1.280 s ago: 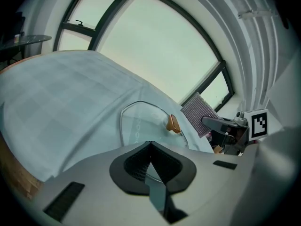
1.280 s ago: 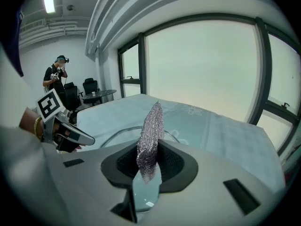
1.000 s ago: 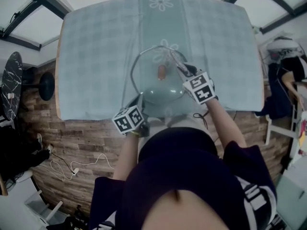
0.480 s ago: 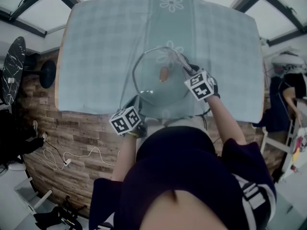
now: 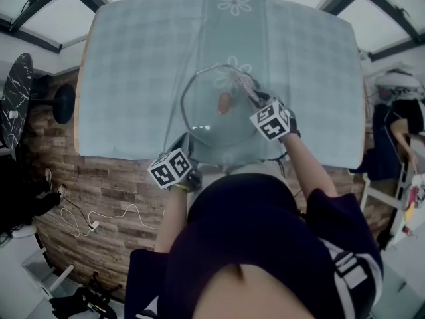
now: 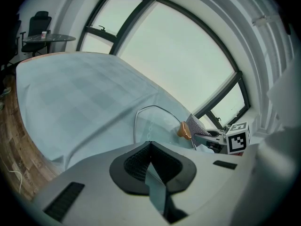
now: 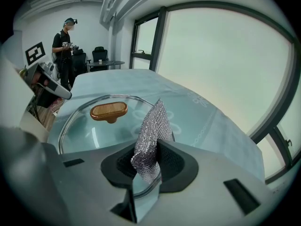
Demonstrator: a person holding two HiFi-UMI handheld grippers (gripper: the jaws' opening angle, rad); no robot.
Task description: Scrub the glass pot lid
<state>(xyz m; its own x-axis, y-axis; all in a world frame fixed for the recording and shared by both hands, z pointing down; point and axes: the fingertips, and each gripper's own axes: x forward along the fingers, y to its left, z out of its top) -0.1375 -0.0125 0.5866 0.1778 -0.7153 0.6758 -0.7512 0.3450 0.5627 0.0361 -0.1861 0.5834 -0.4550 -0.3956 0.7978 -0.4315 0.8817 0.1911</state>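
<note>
office-like room: tall windows [image 7: 216,65], black office chair [image 6: 41,19], cloth-covered table [image 5: 133,58], wood-plank floor [image 5: 99,191].

We look steeply down from the head onto the table [image 5: 133,65], left tool [image 5: 188,140] and right tool [image 5: 255,100]. Each tool camera sits close behind its own jaws, facing along them. All three views share the lid [image 5: 206,111].

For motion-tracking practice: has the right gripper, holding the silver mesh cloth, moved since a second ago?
Yes: the right gripper edged slightly toward the glass lid's brown wooden knob.
</note>
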